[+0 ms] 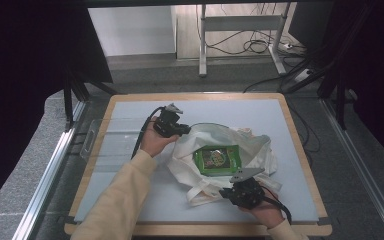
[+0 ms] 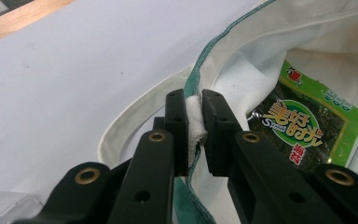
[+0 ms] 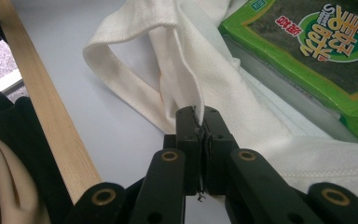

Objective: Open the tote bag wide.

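A: Left gripper [image 1: 184,129] and right gripper [image 1: 228,193] each pinch the white tote bag's [image 1: 260,155] rim, mid-frame.

B: Seaweed packet [image 1: 217,159] lies inside; lifting evenly probably comes next

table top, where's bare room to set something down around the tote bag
The table is bare along the far edge beyond the white tote bag, on the right strip beside it, and at the near left under the sleeve. The middle is crowded: the bag holds a green seaweed packet, with the left gripper and right gripper clamping its rim.
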### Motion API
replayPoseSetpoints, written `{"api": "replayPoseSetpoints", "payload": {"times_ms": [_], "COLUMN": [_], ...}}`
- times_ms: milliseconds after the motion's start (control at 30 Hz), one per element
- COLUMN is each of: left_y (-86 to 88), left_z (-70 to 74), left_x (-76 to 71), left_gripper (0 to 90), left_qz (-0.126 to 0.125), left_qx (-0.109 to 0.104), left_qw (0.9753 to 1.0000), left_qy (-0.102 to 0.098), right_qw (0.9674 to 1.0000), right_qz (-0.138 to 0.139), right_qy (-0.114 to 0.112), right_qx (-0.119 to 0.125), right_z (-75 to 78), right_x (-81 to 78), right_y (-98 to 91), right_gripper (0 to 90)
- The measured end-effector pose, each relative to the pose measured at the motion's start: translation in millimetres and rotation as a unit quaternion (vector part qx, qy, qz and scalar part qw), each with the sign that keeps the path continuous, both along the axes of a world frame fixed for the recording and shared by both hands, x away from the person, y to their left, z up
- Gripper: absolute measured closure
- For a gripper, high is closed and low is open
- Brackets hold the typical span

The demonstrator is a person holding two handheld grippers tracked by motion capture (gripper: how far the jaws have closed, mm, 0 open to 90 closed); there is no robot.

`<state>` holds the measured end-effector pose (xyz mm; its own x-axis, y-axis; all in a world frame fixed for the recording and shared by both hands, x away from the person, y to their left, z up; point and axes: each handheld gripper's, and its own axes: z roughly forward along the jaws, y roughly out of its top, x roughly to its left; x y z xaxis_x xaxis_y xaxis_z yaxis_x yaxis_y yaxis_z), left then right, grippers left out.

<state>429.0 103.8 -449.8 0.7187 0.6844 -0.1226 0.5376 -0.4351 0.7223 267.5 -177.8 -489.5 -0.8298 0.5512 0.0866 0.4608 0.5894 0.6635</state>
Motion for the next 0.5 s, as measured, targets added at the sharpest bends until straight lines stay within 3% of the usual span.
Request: {"api": "replayPoseSetpoints", "payload": {"times_ms": [333,500], "left_y": [1.5,11.9], "left_z": [7.2,16.1], "left_x": [-8.0,-14.9], "left_gripper": [76.2,58.1], "left_qz": [-0.015,-0.017], "left_qx": [-0.014,-0.016], "left_qw": [0.9997,0.9993], "left_qy": [-0.012,-0.029], "right_qw": [0.9999,0.9992], "right_qz": [0.0,-0.013], "right_qy": [-0.009,-0.027], "right_qx": [0.01,0.027], "right_z": [5.5,14.2], "right_x": [0.9,0.0], "right_y": [-0.9,-3.6], "right_gripper": [82.0,59.3]}}
